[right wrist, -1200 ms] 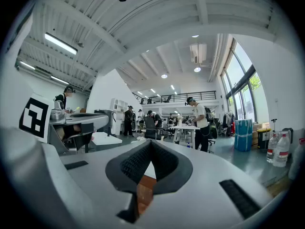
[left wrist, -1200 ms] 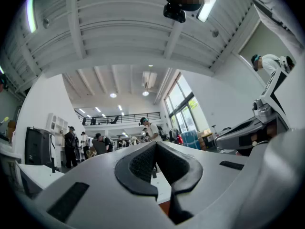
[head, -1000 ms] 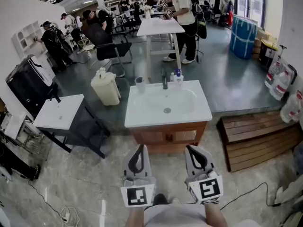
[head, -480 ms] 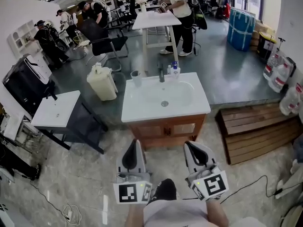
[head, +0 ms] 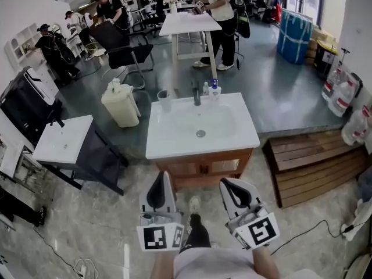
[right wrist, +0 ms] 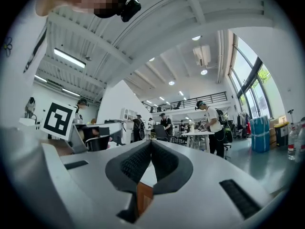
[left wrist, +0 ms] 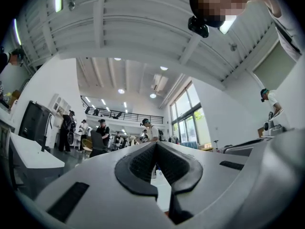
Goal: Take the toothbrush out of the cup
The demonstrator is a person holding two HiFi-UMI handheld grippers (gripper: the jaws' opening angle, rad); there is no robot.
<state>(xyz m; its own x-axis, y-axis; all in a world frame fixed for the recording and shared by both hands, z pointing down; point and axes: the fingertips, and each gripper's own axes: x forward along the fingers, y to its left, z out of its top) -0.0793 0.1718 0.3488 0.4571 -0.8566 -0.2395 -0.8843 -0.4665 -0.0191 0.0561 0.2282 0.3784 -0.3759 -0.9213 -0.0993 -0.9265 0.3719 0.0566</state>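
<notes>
A clear cup (head: 165,100) stands on the back left corner of the white sink top (head: 163,147), left of the dark faucet (head: 196,94). It is too small here to make out a toothbrush in it. My left gripper (head: 160,176) and right gripper (head: 227,182) hang side by side in front of the wooden sink cabinet, well short of the cup. Both point towards the sink. In the left gripper view the left gripper (left wrist: 156,145) has its pads together on nothing. The right gripper (right wrist: 151,142) looks the same in its own view.
Two small bottles (head: 212,88) stand right of the faucet. A low white table (head: 61,141) and a cream bin (head: 119,106) are left of the sink, a wooden pallet bench (head: 308,164) to its right. Several people stand at tables behind. A cable (head: 302,237) lies on the floor.
The sink has come nearer and looms larger in the head view. Both grippers have slid slightly left and lower in the frame, still shut. A shoe now shows between them.
</notes>
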